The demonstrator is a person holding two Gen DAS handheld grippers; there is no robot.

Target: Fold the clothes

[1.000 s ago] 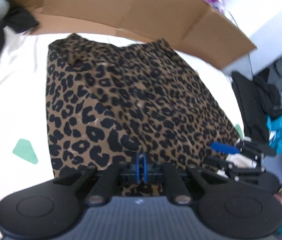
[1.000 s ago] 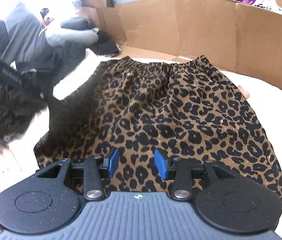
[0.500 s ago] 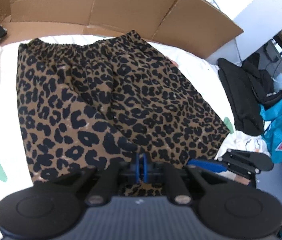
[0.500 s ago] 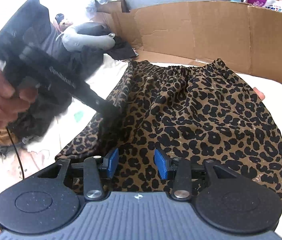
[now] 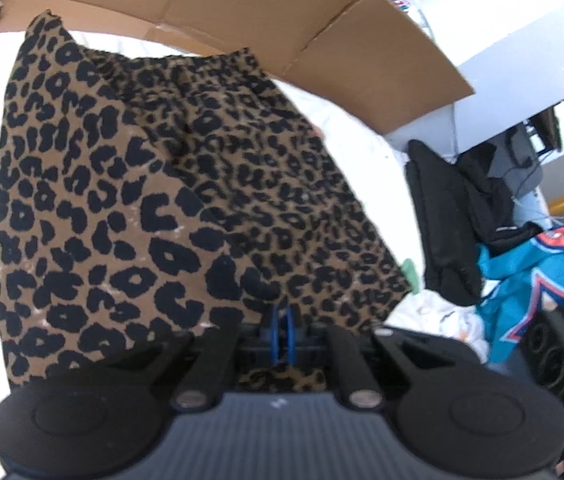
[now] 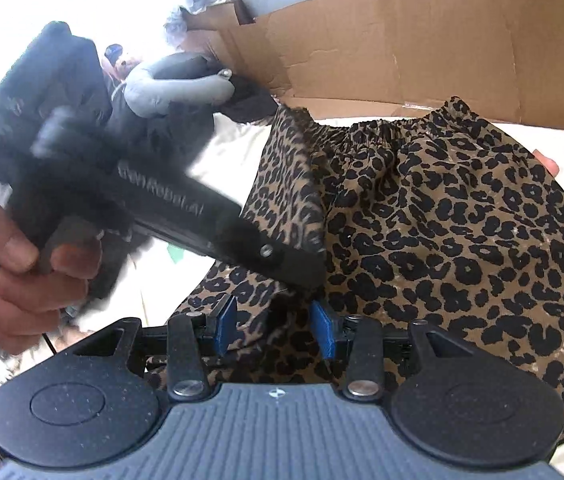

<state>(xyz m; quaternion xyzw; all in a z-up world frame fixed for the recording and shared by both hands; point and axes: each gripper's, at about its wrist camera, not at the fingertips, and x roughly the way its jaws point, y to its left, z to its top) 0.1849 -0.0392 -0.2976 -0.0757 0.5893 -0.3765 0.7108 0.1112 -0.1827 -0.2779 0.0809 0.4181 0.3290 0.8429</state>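
Note:
A leopard-print skirt [image 5: 129, 184] lies on a white sheet [image 5: 366, 152], its elastic waistband toward the cardboard. My left gripper [image 5: 282, 332] is shut on the skirt's side edge and holds that flap raised over the rest of the cloth. In the right wrist view the left gripper [image 6: 306, 268], held in a person's hand [image 6: 13, 256], pinches the lifted flap above the skirt [image 6: 462, 232]. My right gripper [image 6: 275, 330] hovers low over the near hem. Its blue pads [image 6: 225, 326] stand apart, with cloth beneath them but not pressed.
A cardboard wall [image 6: 442, 40] runs along the far side of the sheet. A pile of black clothes [image 5: 450, 216] and a teal garment [image 5: 530, 272] lie off the sheet to the right. Dark clothing and a grey padded item [image 6: 177, 88] sit at the far left.
The left gripper has carried the skirt's left edge up and across to the right, close to the right gripper. The flap now stands raised. The right gripper has kept its place and opening.

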